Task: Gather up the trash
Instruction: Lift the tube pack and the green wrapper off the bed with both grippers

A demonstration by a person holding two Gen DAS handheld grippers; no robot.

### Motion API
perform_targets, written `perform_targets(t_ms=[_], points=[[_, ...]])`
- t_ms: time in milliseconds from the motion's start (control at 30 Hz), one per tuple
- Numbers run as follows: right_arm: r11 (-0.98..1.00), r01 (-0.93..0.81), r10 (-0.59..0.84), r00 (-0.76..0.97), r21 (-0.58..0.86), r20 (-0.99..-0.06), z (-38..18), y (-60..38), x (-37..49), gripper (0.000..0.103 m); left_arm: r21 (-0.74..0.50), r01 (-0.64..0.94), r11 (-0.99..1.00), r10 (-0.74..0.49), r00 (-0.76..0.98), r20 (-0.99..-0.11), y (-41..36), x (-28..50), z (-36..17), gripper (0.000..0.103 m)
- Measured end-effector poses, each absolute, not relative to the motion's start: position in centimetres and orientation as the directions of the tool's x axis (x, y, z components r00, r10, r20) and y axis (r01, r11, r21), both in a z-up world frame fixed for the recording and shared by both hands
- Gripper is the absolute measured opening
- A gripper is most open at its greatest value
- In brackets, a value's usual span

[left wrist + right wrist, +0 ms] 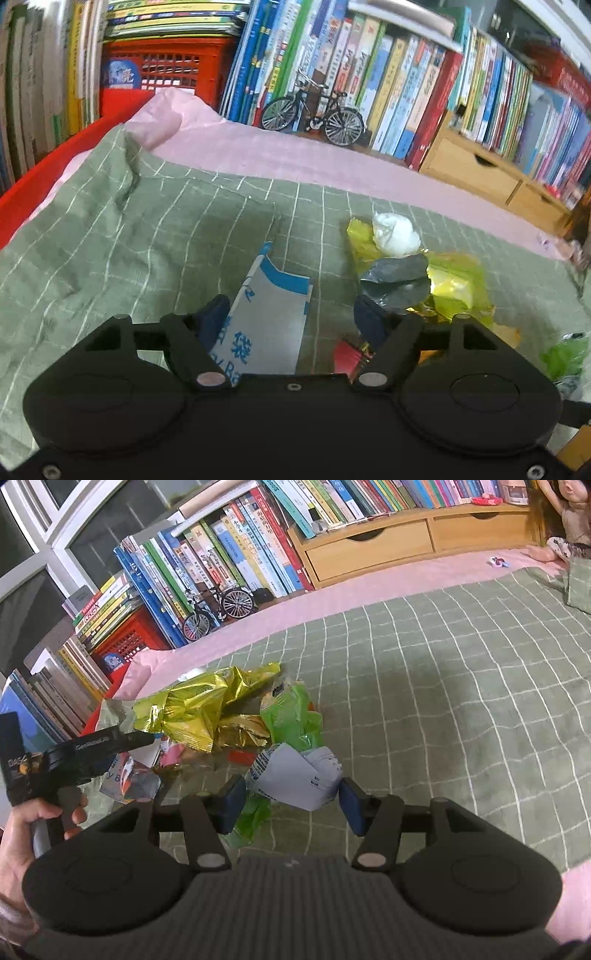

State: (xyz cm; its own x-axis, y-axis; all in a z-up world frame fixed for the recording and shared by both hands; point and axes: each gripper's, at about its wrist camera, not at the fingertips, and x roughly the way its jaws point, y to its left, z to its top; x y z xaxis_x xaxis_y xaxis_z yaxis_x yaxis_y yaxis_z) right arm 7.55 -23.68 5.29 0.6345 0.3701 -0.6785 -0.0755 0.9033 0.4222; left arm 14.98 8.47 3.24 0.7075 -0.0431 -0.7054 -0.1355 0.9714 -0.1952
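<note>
The left tongs (pixel 295 314) stand open. A grey-and-blue plastic bag (pixel 269 317) lies between the two pads, against the left pad (pixel 214 317); the right pad (pixel 369 321) is clear of it.

The right tongs (pixel 291 797) also stand open, their pads on either side of a crumpled white wrapper (pixel 299 775). Whether the pads touch it cannot be told.

The trash lies on a green checked blanket (pixel 443 701). In the right wrist view the pile fills the centre left of the frame: a gold foil bag (pixel 195 709), a green wrapper (pixel 291 716) and smaller scraps. In the left wrist view, right of centre, lie a white tissue ball (pixel 395 232), a grey wrapper (pixel 399 280) and yellow-green foil (pixel 458 284).

A hand (pixel 22 834) at the lower left of the right wrist view grips the left tool's handle. Books (pixel 406 85) and a model bicycle (pixel 314 114) stand along the top of the frame.
</note>
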Motion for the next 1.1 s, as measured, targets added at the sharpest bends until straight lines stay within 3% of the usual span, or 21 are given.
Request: perform_targets(t_ms=[100,267,433,500,567,600,733,1100], points=[[0.908,-0.075,0.361,0.635,0.411,-0.683,5.3,-23.6,7.5,0.059,-0.104,-0.157,0.982,0.039,0.712,-0.701,7.8,15.5,3.2,0.073],[0.909,-0.07,0.359,0.633,0.411,-0.686,5.1,-23.7,7.6,0.059,0.049,-0.126,0.991,0.126,0.725,-0.677,6.9,15.7,3.6,0.082],[0.909,-0.064,0.358,0.628,0.413,-0.691,4.8,-23.5,7.7,0.059,0.07,-0.034,0.997,0.073,0.691,-0.719,6.2,15.7,3.2,0.083],[0.908,-0.064,0.359,0.626,0.413,-0.693,4.7,-23.4,7.8,0.059,0.086,-0.04,0.996,0.09,0.68,-0.728,6.1,16.0,2.7,0.076],[0.908,-0.068,0.361,0.625,0.413,-0.692,4.8,-23.3,7.7,0.059,0.06,-0.063,0.996,0.087,0.662,-0.744,6.3,16.2,2.3,0.053],[0.909,-0.071,0.362,0.626,0.411,-0.691,4.8,-23.2,7.6,0.059,0.023,-0.078,0.997,0.07,0.663,-0.745,6.7,16.1,2.2,0.053],[0.911,-0.076,0.356,0.638,0.405,-0.682,5.3,-23.4,7.4,0.059,-0.058,-0.104,0.993,0.03,0.692,-0.721,7.7,15.4,3.4,0.032],[0.902,-0.073,0.361,0.67,0.425,-0.649,7.4,-24.1,6.2,0.058,-0.124,-0.113,0.986,0.005,0.757,-0.653,7.9,13.4,7.9,0.023]])
